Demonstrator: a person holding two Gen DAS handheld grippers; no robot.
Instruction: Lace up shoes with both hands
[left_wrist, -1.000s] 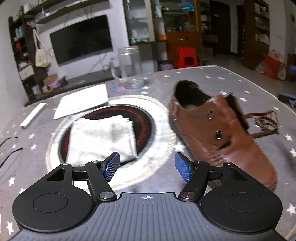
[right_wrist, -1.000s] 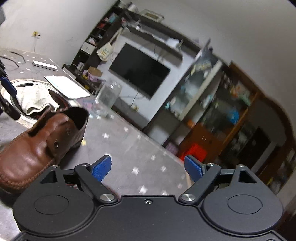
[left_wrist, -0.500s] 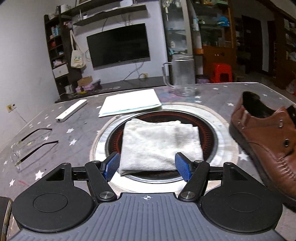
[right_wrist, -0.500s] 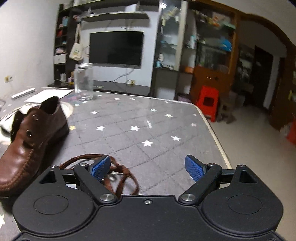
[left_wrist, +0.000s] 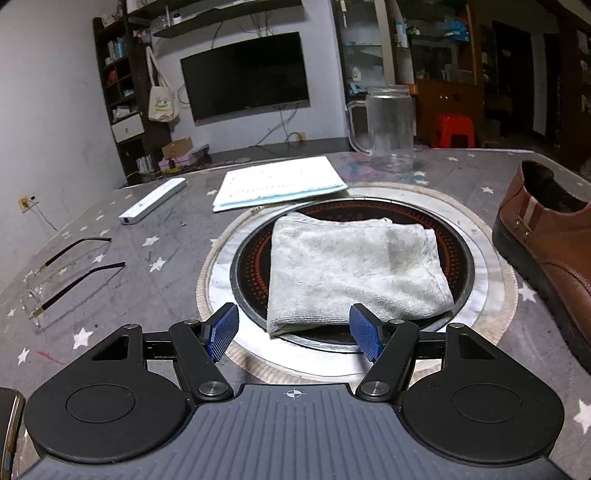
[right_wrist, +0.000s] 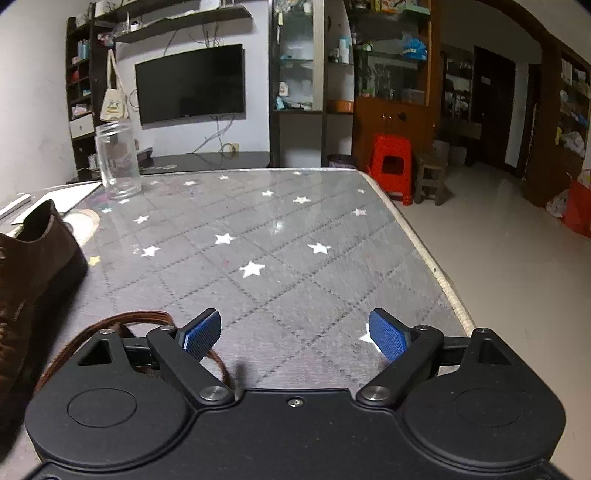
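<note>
A brown leather shoe (left_wrist: 550, 243) lies on the star-patterned table at the right edge of the left wrist view, and at the left edge of the right wrist view as shoe (right_wrist: 26, 266). A brown lace (right_wrist: 122, 321) lies coiled on the table, partly hidden under my right gripper's left finger. My left gripper (left_wrist: 293, 330) hovers open over the near edge of a folded grey towel (left_wrist: 351, 269), nothing between its pads. My right gripper (right_wrist: 295, 334) stands wide open above bare tabletop, right of the lace.
The towel rests on a round black cooktop (left_wrist: 251, 266) set in the table. A glass jar (left_wrist: 389, 127), a white paper pad (left_wrist: 277, 181), a white bar (left_wrist: 153, 201) and spectacles (left_wrist: 62, 273) lie around it. The table's right edge (right_wrist: 424, 251) drops to the floor.
The left gripper swung left, from facing the shoe to facing the towel. The right gripper rolled level and sank toward the table, bringing the lace under its left finger. Both stayed open.
</note>
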